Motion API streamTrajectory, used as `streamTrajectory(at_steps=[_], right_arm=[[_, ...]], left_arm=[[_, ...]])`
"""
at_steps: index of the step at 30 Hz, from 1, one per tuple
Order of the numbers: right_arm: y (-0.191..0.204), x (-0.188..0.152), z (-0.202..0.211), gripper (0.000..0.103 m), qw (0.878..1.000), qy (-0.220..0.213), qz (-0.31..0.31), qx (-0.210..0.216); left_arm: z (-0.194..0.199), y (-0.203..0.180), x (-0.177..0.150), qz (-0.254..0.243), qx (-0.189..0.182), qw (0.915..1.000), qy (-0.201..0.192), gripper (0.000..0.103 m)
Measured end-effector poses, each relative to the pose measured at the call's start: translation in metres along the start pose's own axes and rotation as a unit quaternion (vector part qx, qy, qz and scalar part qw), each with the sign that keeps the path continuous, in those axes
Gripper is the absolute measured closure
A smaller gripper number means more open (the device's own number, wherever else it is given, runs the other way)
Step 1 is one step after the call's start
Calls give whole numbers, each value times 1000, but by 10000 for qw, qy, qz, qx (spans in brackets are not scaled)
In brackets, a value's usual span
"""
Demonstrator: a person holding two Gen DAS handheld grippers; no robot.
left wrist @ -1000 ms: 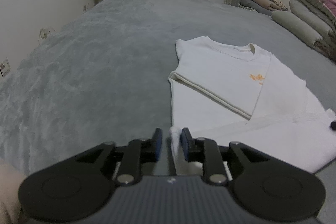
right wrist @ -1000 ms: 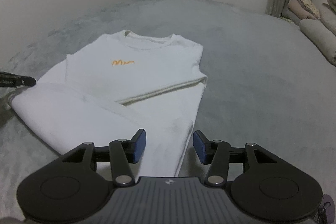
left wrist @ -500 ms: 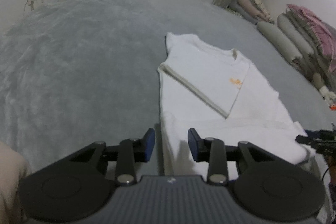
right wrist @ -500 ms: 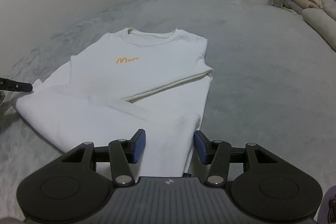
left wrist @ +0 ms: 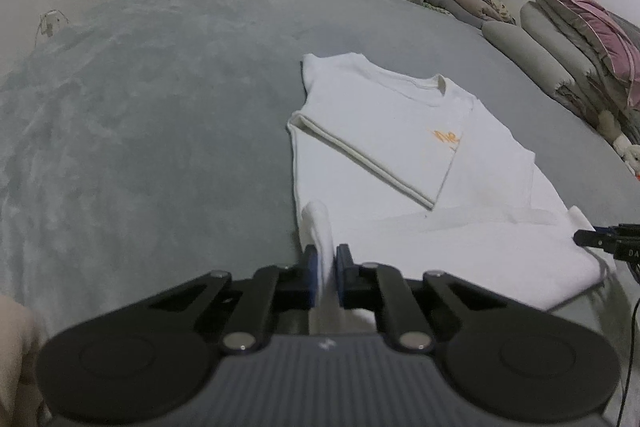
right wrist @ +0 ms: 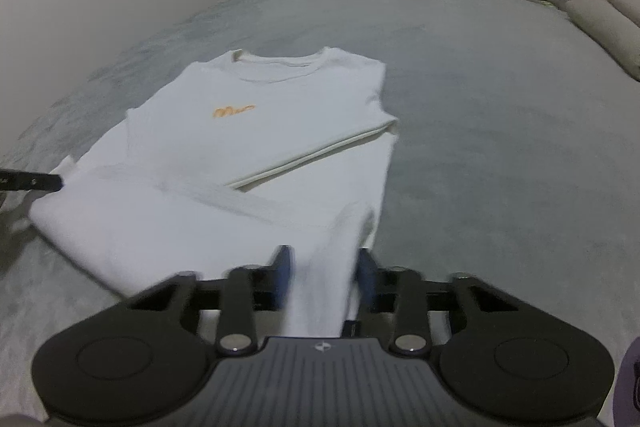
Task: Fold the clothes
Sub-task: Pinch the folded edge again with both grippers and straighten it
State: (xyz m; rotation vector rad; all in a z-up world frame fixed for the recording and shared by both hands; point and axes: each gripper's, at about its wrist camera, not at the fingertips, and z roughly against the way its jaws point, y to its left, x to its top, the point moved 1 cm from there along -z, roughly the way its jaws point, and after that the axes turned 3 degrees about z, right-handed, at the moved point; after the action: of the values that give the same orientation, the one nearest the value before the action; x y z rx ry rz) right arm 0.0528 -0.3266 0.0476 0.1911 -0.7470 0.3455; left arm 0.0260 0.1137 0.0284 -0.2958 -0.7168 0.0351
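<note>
The white shirt lies on the grey bed, collar toward the far edge. The left tool and right tool have just closed, each clamped on a near hem corner.

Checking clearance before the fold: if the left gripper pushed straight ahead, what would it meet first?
Likely the white shirt itself: the left gripper, jaws just closed, pinches its near corner, and the folded sleeve lies ahead.
</note>
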Motion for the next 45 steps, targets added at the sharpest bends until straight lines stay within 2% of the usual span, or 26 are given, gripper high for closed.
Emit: streamTrajectory(at_steps=[2,5,11,15,21,24,25,32,36,42,45], right_arm=[[-3,1,0,90,9999,-49,-80,-36],[-4,3,3,92,9998,-141,-95,-92],[-4,3,4,92,9998,-148,-39,-115],[-3,4,3,92,9998,-129,-44,-144],[-3,2,-1,90,9999,-73,-68,-113],[0,2,1,94,9997,-147,29,-207],[1,3,2,95,9995,-190,62,-240],[5,4,6,97,9982,-349,251,-410],[9,7,10,98,9964,-562,352,-522],[14,9,8,98,9926,-801,541,-732],[10,13,6,98,9914,-1032,449,-673]], left_arm=[[3,-3,0,-49,15,10000,-81,95],[5,-5,2,-104,6,9998,-150,95],[2,-2,2,-62,-119,9999,-53,94],[-2,2,5,20,-272,9996,105,85],[-6,3,3,52,-323,9994,150,85],[-7,-2,2,2,-114,9999,20,96],[-4,-3,1,-5,-71,10000,-42,97],[9,-10,2,-139,33,9991,-408,98],[6,-11,5,-108,122,9988,-465,98],[7,-15,14,-38,225,9963,-827,98],[1,-17,19,-47,337,9949,-950,98]])
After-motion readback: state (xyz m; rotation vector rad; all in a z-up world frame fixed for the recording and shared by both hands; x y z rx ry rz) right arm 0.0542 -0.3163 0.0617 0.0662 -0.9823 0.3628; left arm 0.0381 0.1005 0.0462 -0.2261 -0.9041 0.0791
